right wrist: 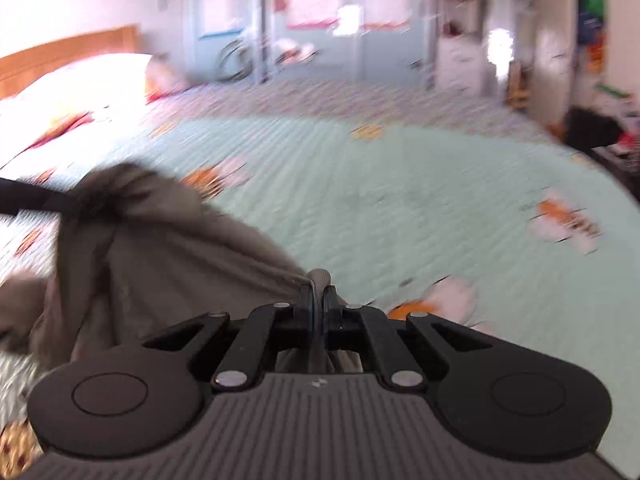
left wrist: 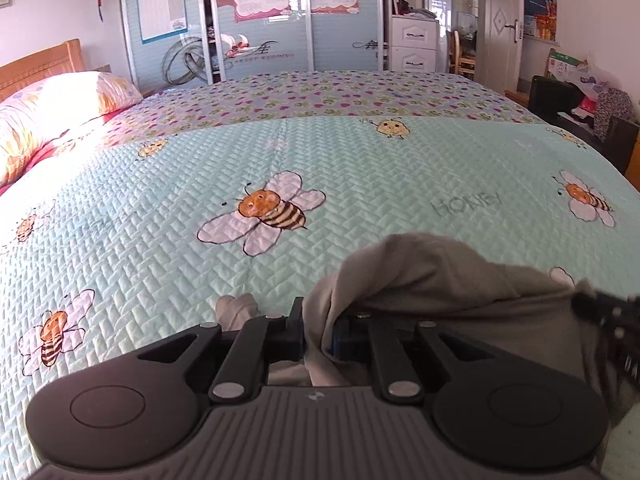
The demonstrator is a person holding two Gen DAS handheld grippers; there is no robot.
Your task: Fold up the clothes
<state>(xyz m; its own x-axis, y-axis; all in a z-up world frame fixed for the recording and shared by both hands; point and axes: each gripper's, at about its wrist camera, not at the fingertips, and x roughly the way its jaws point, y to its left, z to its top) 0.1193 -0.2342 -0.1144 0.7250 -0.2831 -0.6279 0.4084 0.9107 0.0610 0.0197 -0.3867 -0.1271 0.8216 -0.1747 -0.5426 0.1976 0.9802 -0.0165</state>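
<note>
Over the bee-print quilt (left wrist: 360, 168), both grippers angled down, left gripper (left wrist: 318, 332) and right gripper (right wrist: 319, 300) fingers pinching the grey garment (right wrist: 172, 256) (stretched between).

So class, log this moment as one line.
left gripper: shut on garment | right gripper: shut on garment | garment partly lifted above bed

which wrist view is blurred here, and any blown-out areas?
Right wrist view: heavy motion smear over the bedspread and room, though the right gripper, pinching the grey-brown garment, stays sharp. Left wrist view: crisp throughout, with fisheye bending of the bed edge. Both views: sunlight overexposes the pillow at upper left.
</note>
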